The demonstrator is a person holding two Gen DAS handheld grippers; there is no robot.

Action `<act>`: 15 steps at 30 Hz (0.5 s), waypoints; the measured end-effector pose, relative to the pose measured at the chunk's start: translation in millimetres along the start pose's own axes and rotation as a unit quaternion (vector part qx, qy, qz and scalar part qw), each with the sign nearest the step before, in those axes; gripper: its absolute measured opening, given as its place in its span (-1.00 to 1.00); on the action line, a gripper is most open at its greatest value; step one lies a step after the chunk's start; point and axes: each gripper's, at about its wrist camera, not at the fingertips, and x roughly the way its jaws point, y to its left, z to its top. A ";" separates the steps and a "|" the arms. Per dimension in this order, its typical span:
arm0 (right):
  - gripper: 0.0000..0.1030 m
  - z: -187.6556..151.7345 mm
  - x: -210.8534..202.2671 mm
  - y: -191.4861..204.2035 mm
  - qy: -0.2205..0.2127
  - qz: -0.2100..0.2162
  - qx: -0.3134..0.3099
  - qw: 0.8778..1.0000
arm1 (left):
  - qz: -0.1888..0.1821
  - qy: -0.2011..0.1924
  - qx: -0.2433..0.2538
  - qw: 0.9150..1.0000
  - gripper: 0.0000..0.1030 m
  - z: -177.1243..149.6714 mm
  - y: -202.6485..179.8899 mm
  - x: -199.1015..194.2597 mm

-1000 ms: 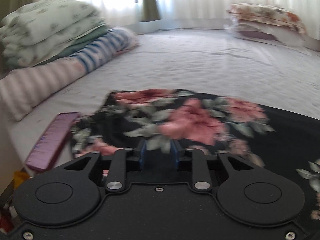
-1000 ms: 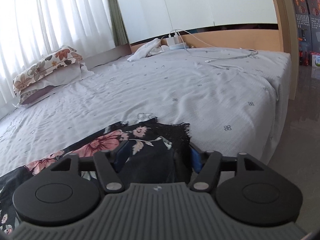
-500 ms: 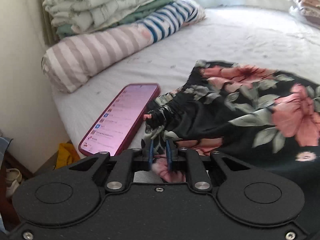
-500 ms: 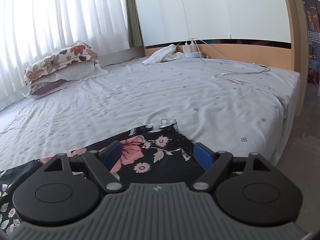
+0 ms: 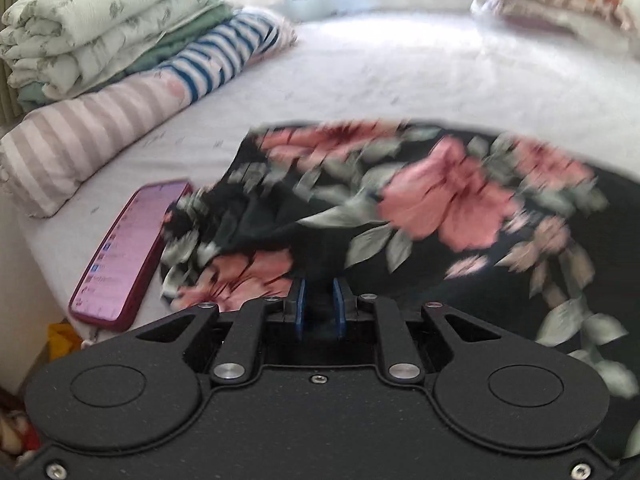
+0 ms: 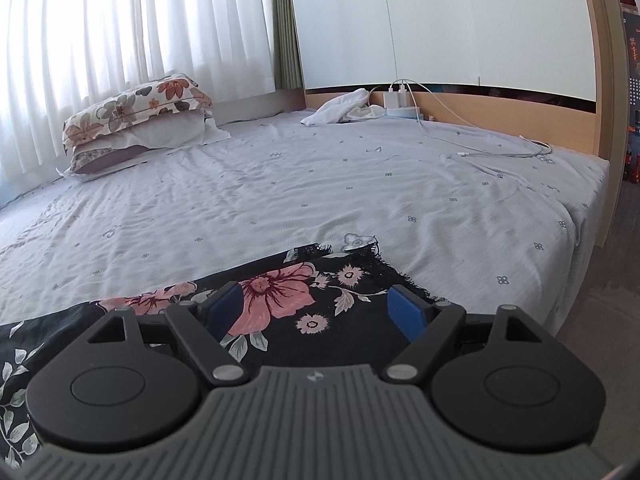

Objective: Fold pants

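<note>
The black floral pants (image 5: 432, 200) lie on the bed near its front edge; this view is blurred by motion. My left gripper (image 5: 319, 304) is shut on a pinch of the pants' fabric at their left end, which lifts in a ridge from the jaws. In the right wrist view the other end of the pants (image 6: 312, 312), with a frayed lace hem, lies flat on the sheet. My right gripper (image 6: 316, 312) is open just above it, jaws wide apart, holding nothing.
A phone (image 5: 128, 252) with a lit pink screen lies by the bed's left edge beside the pants. Striped bolsters and folded quilts (image 5: 100, 28) are stacked at left. Floral pillows (image 6: 132, 120) are at the back, a white cloth, charger and cables (image 6: 404, 104) by the headboard.
My left gripper has pulled the pinched fabric up and swung right, away from the phone. My right gripper let go of the hem a second ago and stays open, now slightly farther back.
</note>
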 end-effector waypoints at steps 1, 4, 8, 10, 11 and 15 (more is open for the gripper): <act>0.72 -0.6 -0.1 -0.4 0.001 -0.001 0.000 1.000 | 0.008 -0.007 0.005 1.000 -0.67 -3.2 2.0 2.3; 0.72 -2.3 -0.1 -2.5 0.004 -0.003 0.000 1.000 | 0.035 -0.007 0.023 0.999 -0.66 -7.6 3.7 5.9; 0.72 -4.7 -1.2 -7.0 0.006 -0.002 0.011 1.000 | 0.047 0.003 0.008 0.999 -0.66 -8.3 14.6 8.0; 0.72 -6.1 -1.5 -10.1 0.008 -0.001 0.016 1.000 | 0.053 0.009 0.000 0.999 -0.66 -6.5 19.9 8.7; 0.72 -6.4 -1.1 -11.8 0.008 -0.001 0.018 1.000 | 0.061 0.011 -0.004 0.998 -0.66 -4.7 23.2 9.9; 0.72 -8.0 -0.2 -23.0 0.011 -0.006 0.032 0.999 | 0.091 0.008 -0.031 0.995 -0.66 -0.3 28.6 1.8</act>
